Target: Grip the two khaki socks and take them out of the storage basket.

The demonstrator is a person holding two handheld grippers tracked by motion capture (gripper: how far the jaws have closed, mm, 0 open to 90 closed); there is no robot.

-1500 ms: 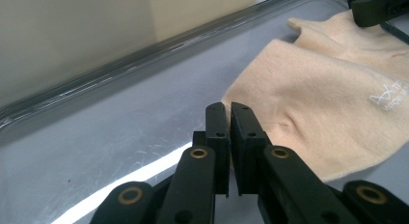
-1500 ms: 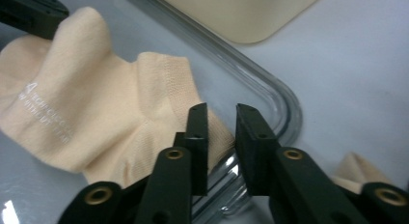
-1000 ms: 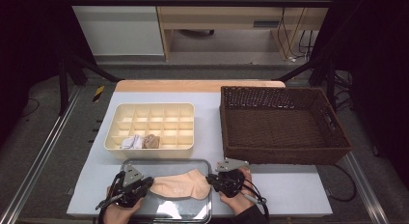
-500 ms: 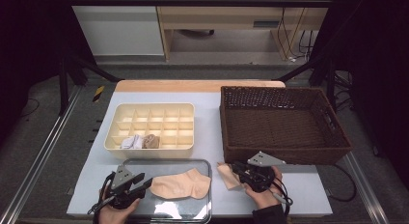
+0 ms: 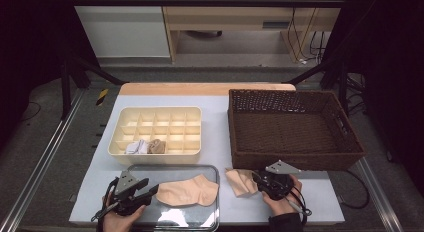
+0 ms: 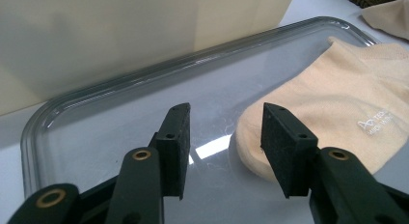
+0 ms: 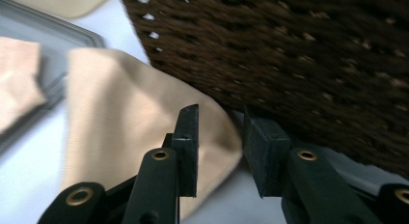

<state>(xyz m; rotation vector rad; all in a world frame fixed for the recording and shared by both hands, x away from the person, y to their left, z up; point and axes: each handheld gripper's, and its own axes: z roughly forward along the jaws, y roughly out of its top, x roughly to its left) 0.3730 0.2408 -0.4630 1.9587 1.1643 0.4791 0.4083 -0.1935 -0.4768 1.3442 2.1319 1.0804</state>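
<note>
Change: you pulled one sock (image 5: pixel 240 182) off the tray (image 5: pixel 172 221) to the basket (image 5: pixel 295 159).
Right gripper (image 5: pixel 260 182): jaws just opening, sock edge between, unpinched.
Left gripper (image 5: pixel 148 192): jaws just spread; second sock (image 5: pixel 189 191) released on tray.
Meaning: the pair is split, both socks free.

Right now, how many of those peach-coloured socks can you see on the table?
2. One sock lies flat on the clear tray. The other sock lies crumpled on the table beside the wicker basket. The small bundles in the compartment box may be more socks.
</note>
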